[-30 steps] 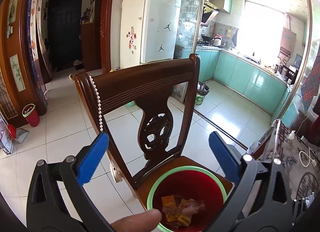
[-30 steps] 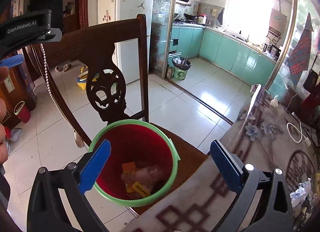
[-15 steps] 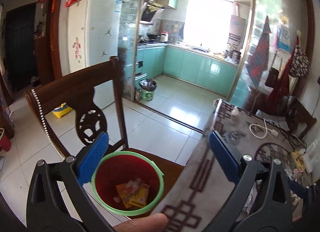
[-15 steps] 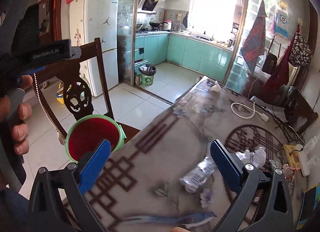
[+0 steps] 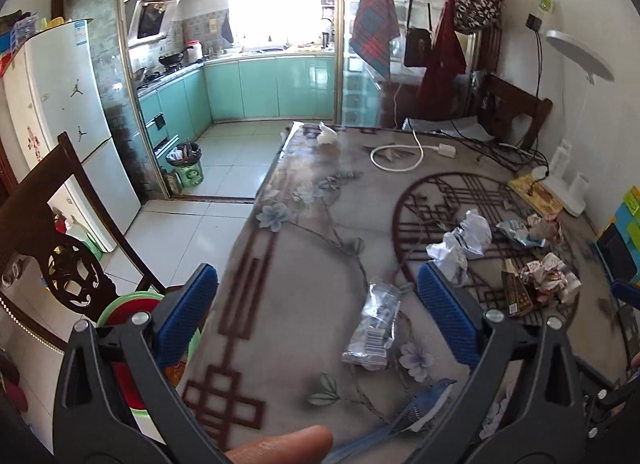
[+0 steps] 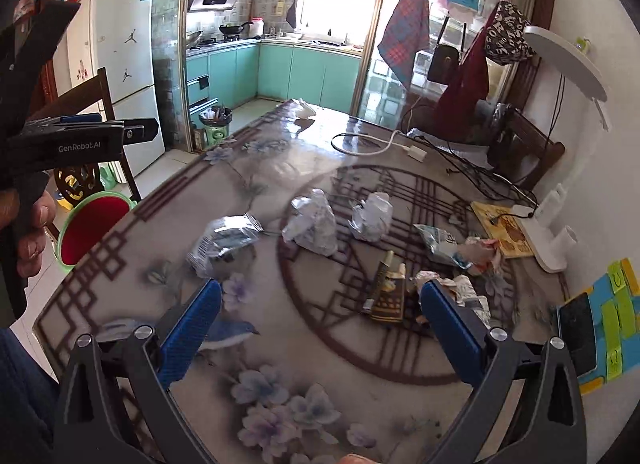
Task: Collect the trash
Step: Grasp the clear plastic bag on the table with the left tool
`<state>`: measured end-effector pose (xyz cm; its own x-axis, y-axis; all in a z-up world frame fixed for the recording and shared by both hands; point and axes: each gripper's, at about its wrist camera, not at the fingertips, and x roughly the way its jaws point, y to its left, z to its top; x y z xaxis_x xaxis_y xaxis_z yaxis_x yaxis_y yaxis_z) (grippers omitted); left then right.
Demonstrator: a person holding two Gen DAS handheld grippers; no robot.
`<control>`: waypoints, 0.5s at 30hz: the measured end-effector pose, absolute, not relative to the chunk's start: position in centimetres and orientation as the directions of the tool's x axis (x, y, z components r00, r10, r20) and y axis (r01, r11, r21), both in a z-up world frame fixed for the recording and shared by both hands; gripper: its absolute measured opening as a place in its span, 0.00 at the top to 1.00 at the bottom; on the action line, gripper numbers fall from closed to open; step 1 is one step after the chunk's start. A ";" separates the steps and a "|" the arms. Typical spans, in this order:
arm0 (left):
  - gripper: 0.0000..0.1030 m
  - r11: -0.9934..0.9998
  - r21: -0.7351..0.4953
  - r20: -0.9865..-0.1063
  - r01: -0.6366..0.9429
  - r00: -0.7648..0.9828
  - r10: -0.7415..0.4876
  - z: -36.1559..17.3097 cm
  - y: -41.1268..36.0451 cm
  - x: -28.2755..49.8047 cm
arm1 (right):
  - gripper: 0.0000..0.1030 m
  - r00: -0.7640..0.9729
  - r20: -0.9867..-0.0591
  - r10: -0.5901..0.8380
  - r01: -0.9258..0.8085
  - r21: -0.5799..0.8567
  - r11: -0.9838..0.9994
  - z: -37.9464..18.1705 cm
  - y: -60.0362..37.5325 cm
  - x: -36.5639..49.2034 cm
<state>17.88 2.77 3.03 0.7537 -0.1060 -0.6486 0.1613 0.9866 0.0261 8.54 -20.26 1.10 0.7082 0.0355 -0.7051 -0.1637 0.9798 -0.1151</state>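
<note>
1. Hovering over the surface [image 5: 288, 223], the left gripper [image 5: 318, 302] has its blue fingers spread wide and holds nothing.
2. A silver wrapper [image 5: 374, 328] lies flat on the surface between those fingers in the left view.
3. The right gripper [image 6: 320, 318] is likewise wide open and empty, above the surface's near edge.
4. Ahead of it lie two crumpled papers [image 6: 312, 225], side by side, the silver wrapper to their left, and a dark carton [image 6: 388, 292] just beside its right finger.
5. More crumpled wrappers [image 6: 456, 250] sit further right, near a white lamp base [image 6: 540, 240].
6. The red bin [image 6: 94, 225] with a green rim stands on a chair [image 5: 60, 232] at the surface's left end; some scraps show inside it in the left view.
</note>
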 end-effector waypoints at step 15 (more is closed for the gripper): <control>0.04 0.932 0.184 -0.848 0.311 0.530 -0.009 -8.9 -5.5 23.4 | 0.06 0.696 -0.718 0.024 -0.043 -0.007 0.999 -0.5 -28.3 8.3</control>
<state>23.39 -5.51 -8.95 0.5304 -0.0093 -0.8477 0.3110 0.9323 0.1844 8.27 -28.26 -0.45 0.6956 0.0244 -0.7180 -0.0426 0.9991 -0.0073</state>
